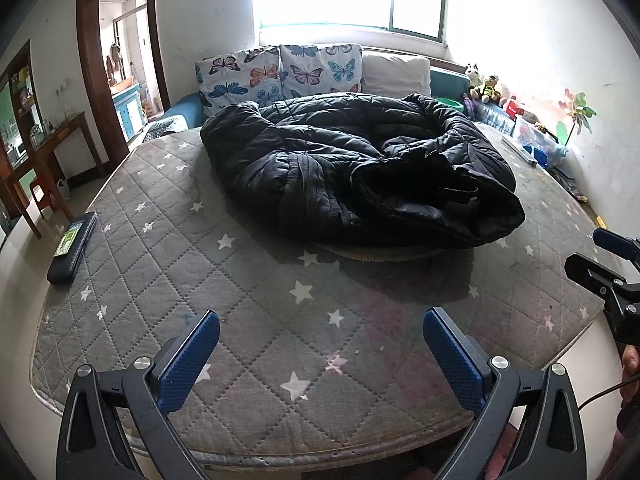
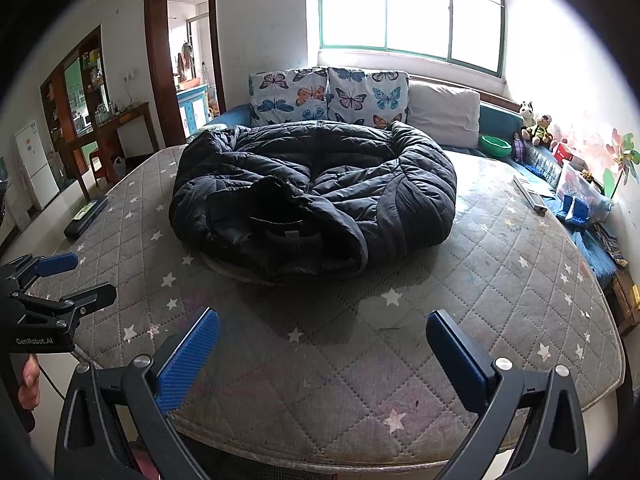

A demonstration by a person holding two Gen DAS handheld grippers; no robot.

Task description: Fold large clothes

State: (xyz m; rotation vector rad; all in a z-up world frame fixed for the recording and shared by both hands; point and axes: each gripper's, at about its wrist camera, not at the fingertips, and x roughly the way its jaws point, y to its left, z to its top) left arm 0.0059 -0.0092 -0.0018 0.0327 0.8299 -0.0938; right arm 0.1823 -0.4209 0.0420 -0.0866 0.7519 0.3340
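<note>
A large black quilted puffer jacket point(image 1: 352, 168) lies bunched in a heap on the grey star-patterned mattress point(image 1: 240, 300), hood towards me; it also shows in the right wrist view point(image 2: 312, 196). My left gripper point(image 1: 320, 344) is open and empty, above the mattress's near edge, well short of the jacket. My right gripper point(image 2: 322, 344) is open and empty, likewise short of the jacket. Each gripper shows in the other's view: the right one point(image 1: 600, 256) at the right edge, the left one point(image 2: 76, 276) at the left edge.
Butterfly cushions point(image 2: 328, 96) and a beige pillow point(image 2: 444, 112) stand behind the jacket. A dark flat case point(image 1: 72, 248) lies at the mattress's left edge. Toys, boxes and a green bowl point(image 2: 496, 145) line the right wall. A wooden table point(image 2: 108, 136) and doorway are at left.
</note>
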